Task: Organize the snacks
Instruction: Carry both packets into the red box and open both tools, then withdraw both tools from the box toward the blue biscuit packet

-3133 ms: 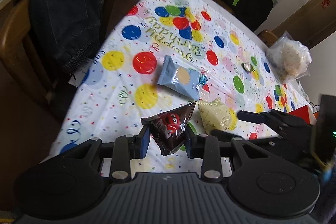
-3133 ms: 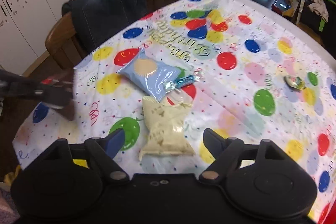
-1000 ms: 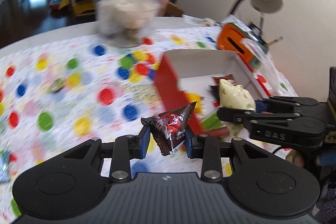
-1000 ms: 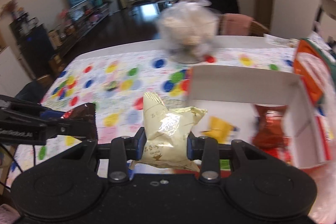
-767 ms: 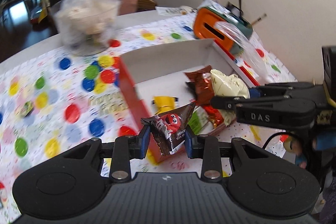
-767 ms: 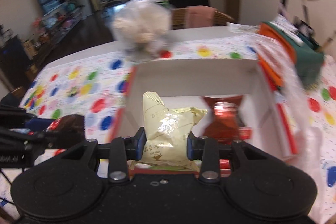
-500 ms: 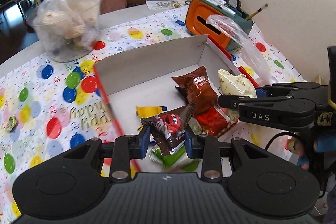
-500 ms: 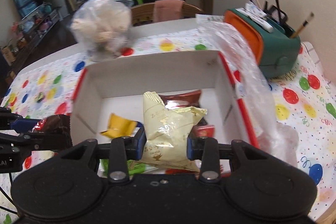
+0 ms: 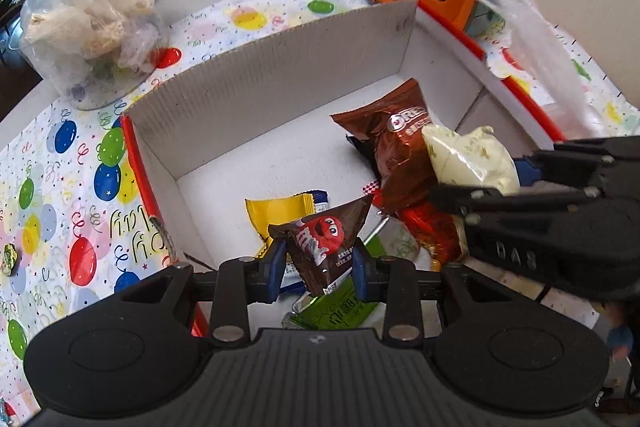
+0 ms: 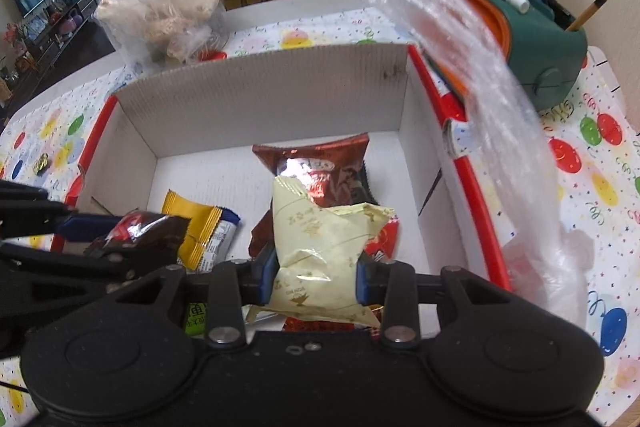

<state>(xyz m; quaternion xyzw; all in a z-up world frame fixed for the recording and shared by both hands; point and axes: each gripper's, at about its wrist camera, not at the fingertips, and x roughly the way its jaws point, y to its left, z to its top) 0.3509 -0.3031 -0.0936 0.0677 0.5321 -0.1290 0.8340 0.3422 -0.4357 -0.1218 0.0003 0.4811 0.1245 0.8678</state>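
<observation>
One brown packet [image 9: 394, 147] reads, seemingly, "OREO".

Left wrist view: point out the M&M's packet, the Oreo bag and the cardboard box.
M&M's packet [image 9: 320, 239], left wrist view, red character print.
Oreo bag [image 9: 396, 143], left wrist view, brown front panel.
cardboard box [image 9: 280, 67], left wrist view, far inner wall.

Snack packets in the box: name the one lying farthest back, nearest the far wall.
The brown Oreo packet. It lies deepest in the white box, while the yellow packet and green packet sit toward the near edge.
</observation>
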